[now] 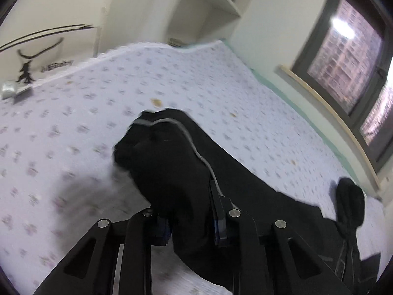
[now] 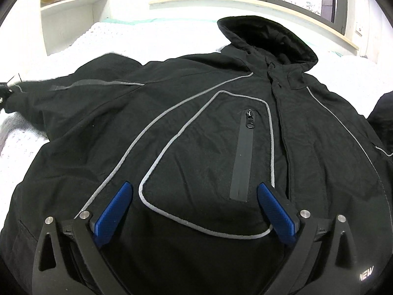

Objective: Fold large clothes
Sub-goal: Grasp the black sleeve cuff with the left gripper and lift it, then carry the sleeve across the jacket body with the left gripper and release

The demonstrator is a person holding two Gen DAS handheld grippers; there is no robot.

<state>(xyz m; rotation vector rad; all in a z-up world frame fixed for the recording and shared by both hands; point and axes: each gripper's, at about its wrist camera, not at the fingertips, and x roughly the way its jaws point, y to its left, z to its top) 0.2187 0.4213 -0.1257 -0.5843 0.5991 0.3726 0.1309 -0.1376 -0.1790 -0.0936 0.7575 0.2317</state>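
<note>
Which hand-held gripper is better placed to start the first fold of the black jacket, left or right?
Left, probably. The left hand-held gripper is shut on the jacket's sleeve, ready to carry it across. The right hand-held gripper is open over the jacket front, gripping nothing.

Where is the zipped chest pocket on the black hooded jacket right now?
In the right wrist view, the zipped chest pocket lies on the black hooded jacket, inside the grey piping loop, left of the front placket and just ahead of the open right gripper.
</note>
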